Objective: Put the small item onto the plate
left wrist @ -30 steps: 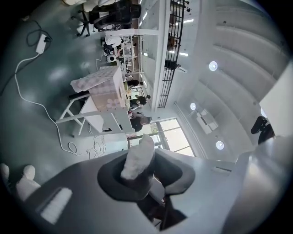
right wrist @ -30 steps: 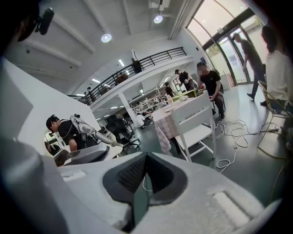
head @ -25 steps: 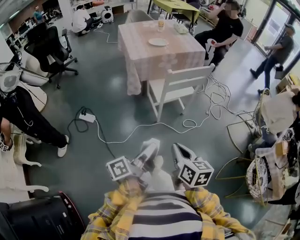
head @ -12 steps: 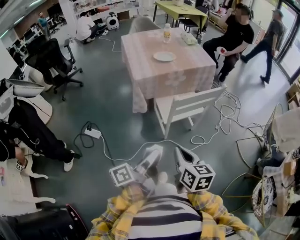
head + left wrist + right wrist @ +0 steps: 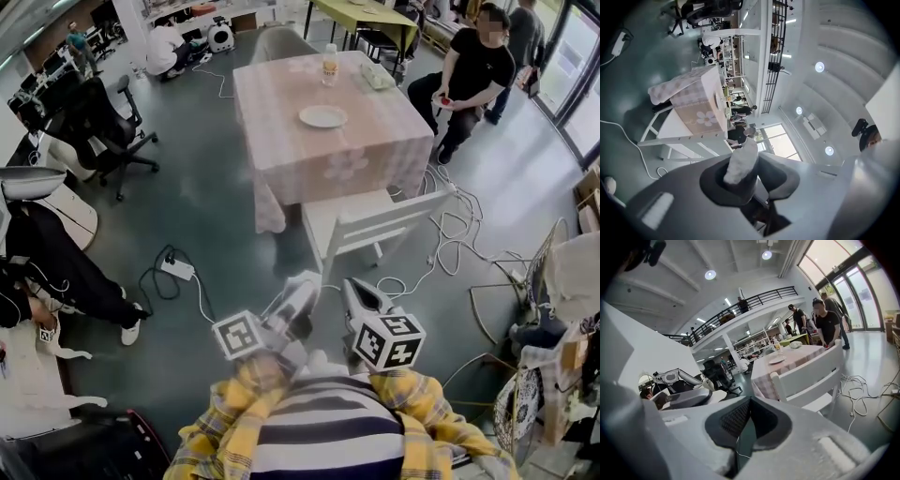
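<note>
A white plate lies on a table with a pink checked cloth, far ahead of me across the floor. It also shows small in the right gripper view, plate. My left gripper is held low in front of my body, shut on a small white item that sticks out between its dark pads. Beside it my right gripper has its jaws together with nothing between them. Both point toward the table.
A white chair stands between me and the table. Cables and a power strip lie on the floor. A bottle stands at the table's far edge. A person sits right of the table; another is at left.
The table and chair have come nearer in the head view. A person walking at the right has moved off toward the top right. Both grippers keep their pose and grip.
</note>
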Action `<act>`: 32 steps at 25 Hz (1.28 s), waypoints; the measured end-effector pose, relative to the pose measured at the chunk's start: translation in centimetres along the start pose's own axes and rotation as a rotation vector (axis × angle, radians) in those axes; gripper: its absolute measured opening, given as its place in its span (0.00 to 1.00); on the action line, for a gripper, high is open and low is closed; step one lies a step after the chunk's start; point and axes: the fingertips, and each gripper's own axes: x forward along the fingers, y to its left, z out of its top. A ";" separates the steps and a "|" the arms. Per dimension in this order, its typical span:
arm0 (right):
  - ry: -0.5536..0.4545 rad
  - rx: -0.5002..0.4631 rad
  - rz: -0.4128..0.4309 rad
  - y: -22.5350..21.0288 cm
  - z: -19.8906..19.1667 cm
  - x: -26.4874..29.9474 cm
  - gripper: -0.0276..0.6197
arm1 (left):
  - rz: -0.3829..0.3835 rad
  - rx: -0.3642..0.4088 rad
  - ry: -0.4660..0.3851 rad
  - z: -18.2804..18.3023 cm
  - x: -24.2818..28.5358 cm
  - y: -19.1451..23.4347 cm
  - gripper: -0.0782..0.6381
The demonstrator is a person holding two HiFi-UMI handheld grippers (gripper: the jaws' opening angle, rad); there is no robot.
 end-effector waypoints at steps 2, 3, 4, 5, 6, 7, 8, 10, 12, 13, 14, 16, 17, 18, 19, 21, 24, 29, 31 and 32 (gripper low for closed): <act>-0.001 -0.006 0.000 -0.1 0.7 0.6 0.04 | -0.006 -0.004 -0.007 0.7 0.7 -0.2 0.24; -0.003 -0.007 0.000 -0.2 1.1 0.9 0.04 | -0.007 -0.006 -0.008 1.0 1.0 -0.3 0.24; -0.006 -0.008 0.001 -0.1 1.5 1.2 0.04 | -0.008 -0.006 -0.007 1.4 1.3 -0.4 0.24; -0.009 -0.011 0.003 -0.1 1.9 1.6 0.04 | -0.011 -0.003 -0.004 1.8 1.6 -0.4 0.24; -0.011 -0.016 0.004 0.0 2.2 2.0 0.04 | -0.015 -0.001 -0.002 2.2 1.9 -0.5 0.24; -0.013 -0.021 0.005 0.0 2.5 2.4 0.04 | -0.020 0.000 -0.001 2.7 2.2 -0.5 0.24; -0.015 -0.025 0.002 -0.1 2.8 2.8 0.04 | -0.027 -0.002 0.001 3.2 2.6 -0.4 0.24; -0.019 -0.030 -0.011 -0.3 3.4 3.6 0.04 | -0.037 -0.011 0.008 4.2 3.5 -0.2 0.24; -0.024 -0.030 -0.027 -0.5 4.2 4.3 0.04 | -0.035 -0.028 0.019 5.1 4.4 0.2 0.24; -0.028 -0.030 -0.032 -0.5 4.6 4.8 0.04 | -0.033 -0.031 0.026 5.7 4.7 0.3 0.24; -0.033 -0.032 -0.037 -0.4 5.2 5.2 0.04 | -0.031 -0.026 0.036 6.3 5.1 0.4 0.24; -0.046 -0.042 -0.048 -0.4 6.6 6.4 0.04 | -0.035 -0.005 0.060 7.8 6.2 0.3 0.24; -0.053 -0.047 -0.056 -0.4 7.3 7.1 0.04 | -0.042 0.002 0.070 8.7 6.8 0.2 0.24; -0.058 -0.051 -0.066 -0.4 7.9 7.8 0.04 | -0.049 0.006 0.080 9.5 7.3 0.1 0.24; -0.063 -0.052 -0.076 -0.4 8.5 8.6 0.04 | -0.053 0.008 0.090 10.2 7.8 0.1 0.24; -0.071 -0.050 -0.096 -0.4 9.5 10.0 0.04 | -0.045 0.010 0.115 11.7 8.7 0.4 0.24; -0.087 -0.053 -0.120 -0.2 11.1 12.2 0.04 | -0.032 0.047 0.154 14.0 10.3 1.0 0.24; -0.115 -0.053 -0.152 -0.3 13.9 15.5 0.04 | -0.038 0.111 0.184 17.3 13.0 1.1 0.24; -0.127 -0.051 -0.167 -0.4 14.9 16.5 0.04 | -0.030 0.140 0.197 18.4 13.9 1.3 0.24; -0.132 -0.049 -0.176 -0.5 15.4 17.0 0.04 | -0.027 0.149 0.203 18.9 14.4 1.4 0.24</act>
